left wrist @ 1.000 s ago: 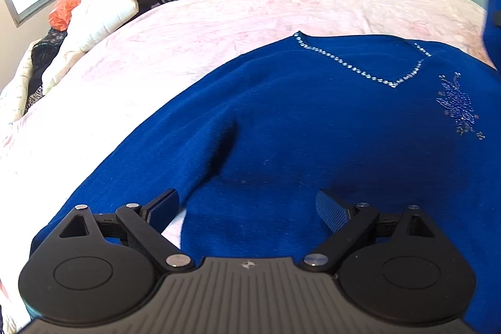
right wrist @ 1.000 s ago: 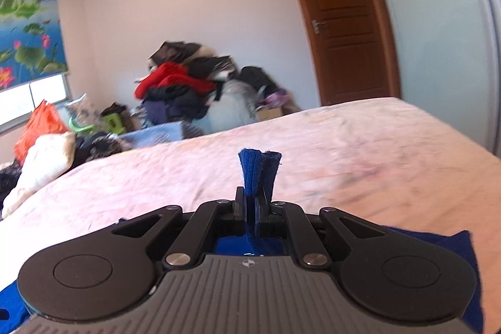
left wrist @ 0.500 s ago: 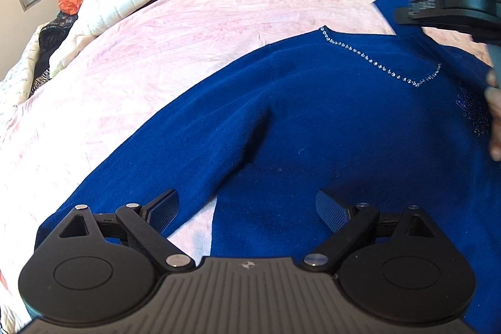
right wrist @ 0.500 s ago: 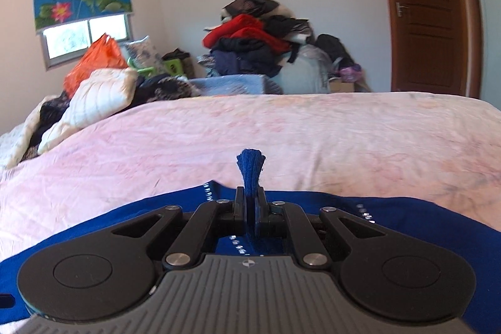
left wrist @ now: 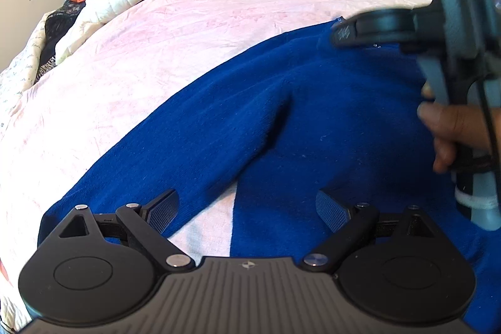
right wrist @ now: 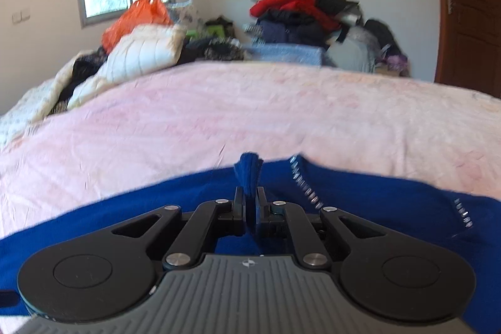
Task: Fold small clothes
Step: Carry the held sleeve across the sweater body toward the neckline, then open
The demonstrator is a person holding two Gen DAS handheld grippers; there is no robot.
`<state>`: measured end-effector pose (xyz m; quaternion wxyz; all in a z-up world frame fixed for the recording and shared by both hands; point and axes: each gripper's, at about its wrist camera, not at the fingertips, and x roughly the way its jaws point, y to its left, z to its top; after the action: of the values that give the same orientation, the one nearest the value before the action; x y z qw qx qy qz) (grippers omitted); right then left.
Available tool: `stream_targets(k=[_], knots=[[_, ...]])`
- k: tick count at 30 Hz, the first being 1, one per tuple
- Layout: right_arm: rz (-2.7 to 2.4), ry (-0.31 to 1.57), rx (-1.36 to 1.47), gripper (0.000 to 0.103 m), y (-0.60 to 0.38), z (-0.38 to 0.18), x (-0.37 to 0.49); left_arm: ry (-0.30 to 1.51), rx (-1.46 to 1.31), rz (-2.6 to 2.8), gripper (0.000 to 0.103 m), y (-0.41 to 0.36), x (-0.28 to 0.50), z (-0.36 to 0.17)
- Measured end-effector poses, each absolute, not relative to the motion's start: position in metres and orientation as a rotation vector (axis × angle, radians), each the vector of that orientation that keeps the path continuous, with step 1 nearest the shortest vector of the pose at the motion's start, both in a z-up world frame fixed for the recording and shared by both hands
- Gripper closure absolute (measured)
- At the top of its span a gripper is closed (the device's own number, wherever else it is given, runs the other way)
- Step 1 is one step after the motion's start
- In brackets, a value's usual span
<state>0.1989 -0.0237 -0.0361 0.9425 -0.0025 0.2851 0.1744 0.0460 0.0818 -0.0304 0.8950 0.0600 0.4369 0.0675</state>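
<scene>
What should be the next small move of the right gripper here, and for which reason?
Probably let go fully and draw back. The right gripper is opening, with a tuft of the blue sweater between its pads, and that fold already lies over the sweater's body. The left gripper is open and holds nothing.

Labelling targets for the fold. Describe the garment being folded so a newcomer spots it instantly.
Start at the pink bedspread covering the bed. The blue sweater lies spread on its near side. It is the only garment on the spread, with a sparkly beaded neckline, unlike the heaped clothes beyond the bed.
</scene>
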Motion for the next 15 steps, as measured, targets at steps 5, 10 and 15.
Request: stream_targets(k=[5, 10, 15], knots=[[0.457, 0.596, 0.163, 0.067, -0.038, -0.033, 0.182, 0.910, 0.106, 0.149, 0.008, 0.088, 0.045, -0.030], [0.471, 0.716, 0.340, 0.067, -0.053, -0.041, 0.185, 0.920, 0.092, 0.150, 0.008, 0.089, 0.044, -0.030], [0.470, 0.727, 0.322, 0.068, -0.044, -0.050, 0.171, 0.895, 0.086, 0.174, 0.008, 0.101, 0.037, -0.020]])
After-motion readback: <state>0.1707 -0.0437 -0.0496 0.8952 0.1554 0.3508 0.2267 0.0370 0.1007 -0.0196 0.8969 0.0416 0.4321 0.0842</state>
